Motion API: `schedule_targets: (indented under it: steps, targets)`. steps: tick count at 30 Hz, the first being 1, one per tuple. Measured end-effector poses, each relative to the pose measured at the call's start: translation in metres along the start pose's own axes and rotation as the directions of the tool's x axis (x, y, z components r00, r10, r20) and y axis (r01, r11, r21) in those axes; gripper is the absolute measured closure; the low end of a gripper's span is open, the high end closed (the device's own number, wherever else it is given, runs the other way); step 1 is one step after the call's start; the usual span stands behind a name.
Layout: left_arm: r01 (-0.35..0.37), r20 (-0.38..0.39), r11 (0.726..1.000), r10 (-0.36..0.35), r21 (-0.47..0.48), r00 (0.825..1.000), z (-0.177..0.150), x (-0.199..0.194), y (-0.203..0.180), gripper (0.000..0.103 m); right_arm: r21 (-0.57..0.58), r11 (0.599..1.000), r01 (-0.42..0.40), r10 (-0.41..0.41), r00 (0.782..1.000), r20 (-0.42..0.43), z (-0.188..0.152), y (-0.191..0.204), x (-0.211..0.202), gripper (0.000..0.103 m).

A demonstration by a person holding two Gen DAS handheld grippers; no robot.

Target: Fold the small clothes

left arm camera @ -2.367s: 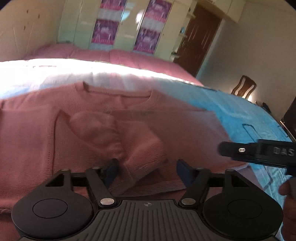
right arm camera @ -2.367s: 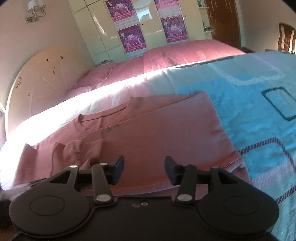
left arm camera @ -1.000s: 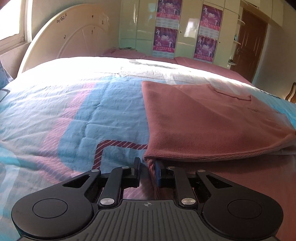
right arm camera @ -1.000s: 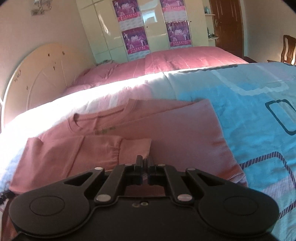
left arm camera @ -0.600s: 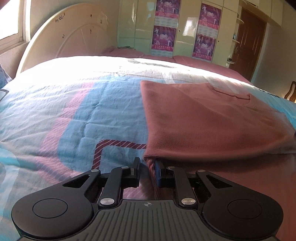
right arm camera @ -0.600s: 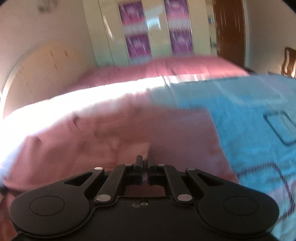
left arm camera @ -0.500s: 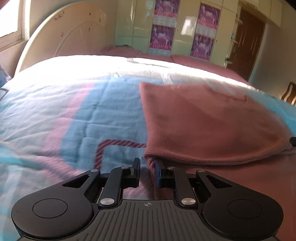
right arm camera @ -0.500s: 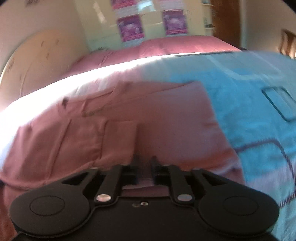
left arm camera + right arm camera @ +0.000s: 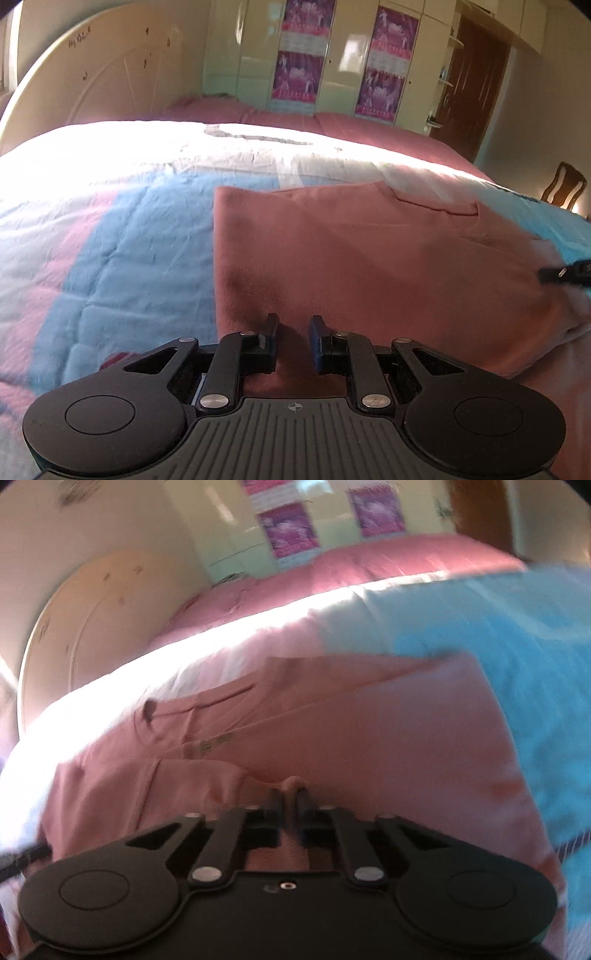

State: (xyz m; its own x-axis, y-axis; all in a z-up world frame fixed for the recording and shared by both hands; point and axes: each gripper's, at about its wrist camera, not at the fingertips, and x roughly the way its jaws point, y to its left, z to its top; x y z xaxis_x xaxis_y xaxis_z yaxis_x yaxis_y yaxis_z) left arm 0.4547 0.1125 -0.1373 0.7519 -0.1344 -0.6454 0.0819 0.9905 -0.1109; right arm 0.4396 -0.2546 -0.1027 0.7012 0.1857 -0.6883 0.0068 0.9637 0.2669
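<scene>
A pink knit sweater (image 9: 369,258) lies on the bed, its sleeves folded in and its lower part raised toward the collar. My left gripper (image 9: 292,330) is at the sweater's left hem corner, jaws a little apart with pink cloth between them. My right gripper (image 9: 290,799) is shut on a pinch of the sweater's hem (image 9: 293,783), with the collar (image 9: 207,701) beyond it. The right gripper's tip shows at the right edge of the left wrist view (image 9: 565,273).
The bed has a blue, pink and white quilt (image 9: 110,240) and pink pillows (image 9: 295,122) at the head. A cream headboard (image 9: 92,85) and wardrobe with purple posters (image 9: 303,66) stand behind. A wooden chair (image 9: 563,190) is at far right.
Both grippers have lifted the hem and carried it forward toward the collar. The left jaws have opened slightly. The right view has swung and blurred.
</scene>
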Motion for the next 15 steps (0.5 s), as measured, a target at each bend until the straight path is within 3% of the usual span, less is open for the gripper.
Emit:
schedule_targets:
  steps: [2,4,8,9,10,11,13,15]
  targets:
    - [-0.004,0.014,1.000,0.004,-0.013,1.000,-0.002,-0.002,0.000,0.087,-0.065,0.998,0.026,-0.017,0.990,0.140,0.003,0.013,-0.025,0.096]
    - [-0.003,0.020,1.000,0.003,-0.012,1.000,-0.005,-0.002,0.000,0.087,-0.069,0.997,0.044,-0.029,0.978,0.204,0.003,0.014,-0.038,0.096]
    - [-0.006,-0.006,1.000,0.006,0.015,1.000,0.002,-0.002,-0.002,0.086,-0.109,0.985,0.131,-0.126,0.991,0.052,-0.009,0.008,-0.003,0.095]
    - [-0.010,0.001,1.000,0.010,0.018,1.000,0.007,-0.007,-0.002,0.086,-0.115,0.984,0.137,-0.132,0.990,0.051,-0.010,0.009,-0.002,0.092]
    - [-0.008,0.016,1.000,0.008,0.024,1.000,0.011,-0.010,-0.003,0.086,-0.117,0.980,0.162,-0.155,0.986,0.066,-0.010,0.011,-0.005,0.078]
    - [0.001,0.031,1.000,-0.002,0.030,1.000,0.017,-0.011,-0.002,0.084,-0.108,0.975,0.195,-0.185,0.978,0.098,-0.008,0.013,-0.011,0.077]
    - [0.011,0.044,0.999,-0.012,0.039,0.999,0.029,-0.006,-0.002,0.062,-0.096,0.979,0.179,-0.162,0.974,0.160,-0.002,0.017,-0.022,0.079]
    - [0.022,0.048,0.998,-0.025,0.061,0.999,0.043,0.008,-0.005,0.055,-0.115,0.979,0.167,-0.147,0.975,0.165,0.005,0.025,-0.016,0.082]
